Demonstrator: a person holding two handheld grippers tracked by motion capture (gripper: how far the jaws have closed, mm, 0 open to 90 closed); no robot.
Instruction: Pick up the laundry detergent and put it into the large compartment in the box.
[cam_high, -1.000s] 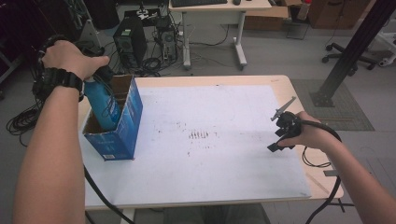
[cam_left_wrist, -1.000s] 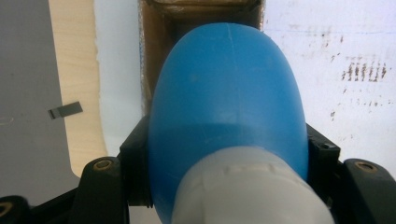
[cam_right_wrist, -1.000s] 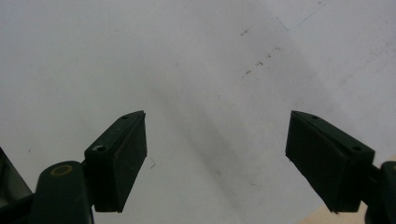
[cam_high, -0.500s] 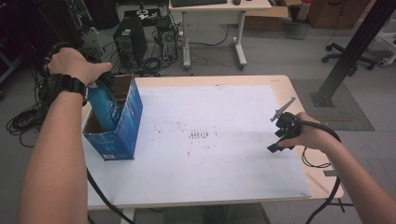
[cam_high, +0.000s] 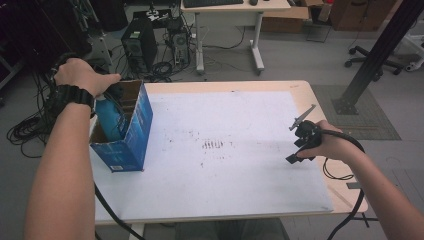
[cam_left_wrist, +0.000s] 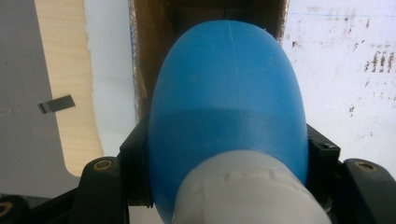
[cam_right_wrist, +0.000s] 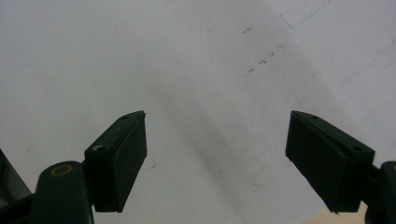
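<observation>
Lowered since a second ago, my left gripper (cam_high: 112, 95) clamps the blue bottle (cam_left_wrist: 227, 107) halfway inside the blue box (cam_high: 131, 137) at nine o'clock, release pending, while my right gripper (cam_right_wrist: 215, 154) idles, jaws spread, at three o'clock.

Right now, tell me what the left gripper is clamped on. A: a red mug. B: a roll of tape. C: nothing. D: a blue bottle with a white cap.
D: the left gripper has its jaws pressed against both sides of the blue bottle, over the open box.
</observation>
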